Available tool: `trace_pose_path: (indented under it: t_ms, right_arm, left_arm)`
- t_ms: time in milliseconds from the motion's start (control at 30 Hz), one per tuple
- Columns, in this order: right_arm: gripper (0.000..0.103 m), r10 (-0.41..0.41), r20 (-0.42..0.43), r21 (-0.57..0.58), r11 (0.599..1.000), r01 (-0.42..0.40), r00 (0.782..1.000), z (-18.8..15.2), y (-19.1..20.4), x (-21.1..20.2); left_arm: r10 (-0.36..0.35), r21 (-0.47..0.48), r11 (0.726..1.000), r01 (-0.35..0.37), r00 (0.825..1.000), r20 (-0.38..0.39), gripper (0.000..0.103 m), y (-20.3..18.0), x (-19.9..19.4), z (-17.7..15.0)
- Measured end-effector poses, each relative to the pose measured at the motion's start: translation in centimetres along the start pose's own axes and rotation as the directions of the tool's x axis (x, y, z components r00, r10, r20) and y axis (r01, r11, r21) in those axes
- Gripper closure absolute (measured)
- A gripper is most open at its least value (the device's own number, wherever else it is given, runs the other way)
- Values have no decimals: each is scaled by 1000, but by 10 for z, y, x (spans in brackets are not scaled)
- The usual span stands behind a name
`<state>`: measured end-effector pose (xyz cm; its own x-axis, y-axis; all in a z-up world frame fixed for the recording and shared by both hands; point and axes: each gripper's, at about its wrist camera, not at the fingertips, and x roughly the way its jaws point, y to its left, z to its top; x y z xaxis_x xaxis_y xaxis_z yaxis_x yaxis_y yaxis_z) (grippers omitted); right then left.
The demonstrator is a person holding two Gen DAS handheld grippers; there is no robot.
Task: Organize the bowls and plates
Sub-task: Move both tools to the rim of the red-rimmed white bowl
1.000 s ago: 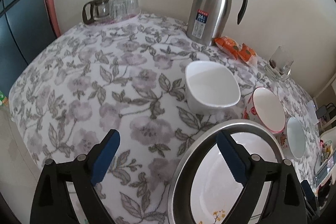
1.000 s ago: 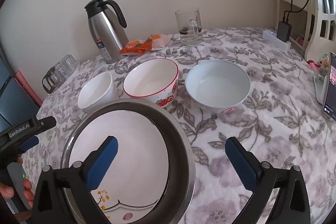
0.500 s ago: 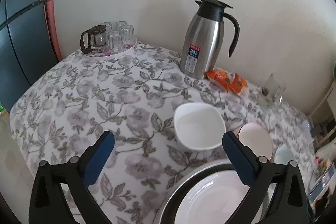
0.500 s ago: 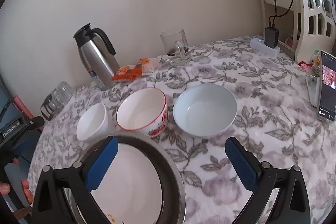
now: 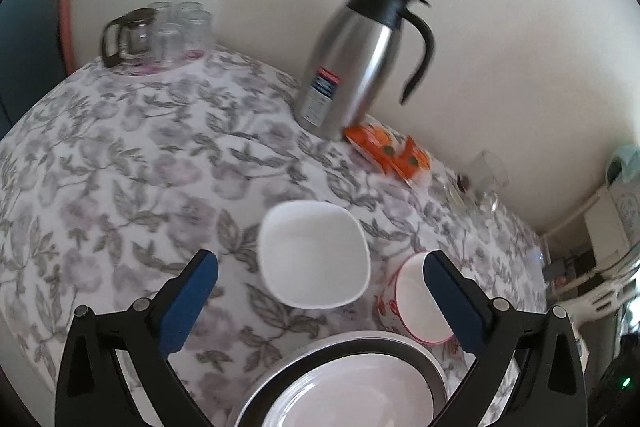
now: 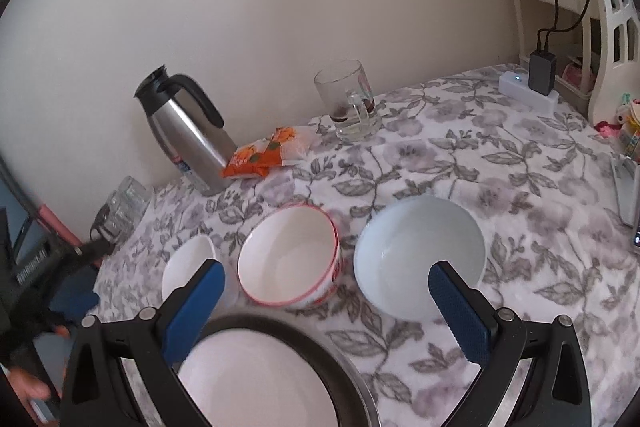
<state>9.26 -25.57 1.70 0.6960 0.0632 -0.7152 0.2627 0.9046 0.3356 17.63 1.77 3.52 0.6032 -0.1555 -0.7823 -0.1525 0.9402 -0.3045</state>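
A white plate (image 5: pixel 352 391) lies inside a steel-rimmed dish (image 5: pixel 424 355) at the near edge of the floral table (image 5: pixel 120 167). Beyond it sit a white square bowl (image 5: pixel 312 255) and a red-rimmed strawberry bowl (image 5: pixel 416 299). My left gripper (image 5: pixel 320 261) hangs open above the square bowl, holding nothing. In the right wrist view the same plate (image 6: pixel 260 379) sits low, with the small white bowl (image 6: pixel 188 263), the red-rimmed bowl (image 6: pixel 288 259) and a pale blue bowl (image 6: pixel 416 251) in a row behind it. My right gripper (image 6: pixel 324 269) is open and empty above them.
A steel thermos jug (image 5: pixel 356 67), orange snack packets (image 5: pixel 388 147) and a glass mug (image 6: pixel 352 103) stand along the back wall. A tray of glasses (image 5: pixel 160 31) is at the far left corner. A power strip with charger (image 6: pixel 536 83) and a phone lie at the right.
Both grippers have drawn back and risen from the plate, which now sits at the bottom of each view. The left jaws widened slightly. The bowls have not moved.
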Motion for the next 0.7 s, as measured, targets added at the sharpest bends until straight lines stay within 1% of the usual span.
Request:
trace_pose_path:
  t_ms: [67, 133, 167, 300, 333, 367, 467, 533, 600, 667, 700]
  right_arm:
    - [1, -5, 2, 15, 1000, 5, 1000, 6, 1, 4]
    - [3, 10, 1, 34, 999, -10, 1000, 12, 3, 8]
    - [6, 19, 1, 39, 999, -19, 1000, 14, 5, 9]
    - [12, 22, 1, 29, 999, -22, 1000, 19, 10, 12]
    - [13, 18, -3, 25, 1000, -18, 1000, 18, 10, 13]
    - [17, 19, -9, 24, 1000, -19, 1000, 18, 9, 14]
    - [19, 34, -41, 48, 998, -32, 999, 16, 1, 22]
    - [24, 43, -61, 67, 997, -39, 997, 15, -8, 27]
    - [31, 40, -79, 90, 995, -33, 996, 15, -16, 31]
    - [36, 51, -95, 101, 994, -42, 994, 15, -20, 35]
    - [39, 60, -101, 101, 994, -50, 993, 14, -21, 37]
  left_arm:
    - [-4, 22, 1000, 5, 1000, -17, 1, -8, 7, -1]
    - [-8, 25, 1000, 9, 999, -35, 1, -15, 15, 0]
    - [-13, 29, 999, 14, 999, -40, 1, -18, 18, 0]
    - [-38, 59, 997, 42, 997, -69, 1, -32, 30, 0]
    - [-42, 64, 997, 47, 996, -77, 1, -35, 33, 0]
    - [-45, 69, 996, 51, 996, -83, 1, -38, 35, 0]
    - [-60, 83, 994, 69, 993, -99, 1, -46, 41, -1]
    - [-71, 89, 993, 81, 991, -111, 1, -50, 44, -2]
    - [-86, 99, 990, 98, 989, -121, 1, -55, 47, -3]
    - [-98, 108, 988, 113, 986, -132, 2, -60, 51, -4]
    - [-102, 112, 987, 118, 985, -138, 6, -62, 53, -5]
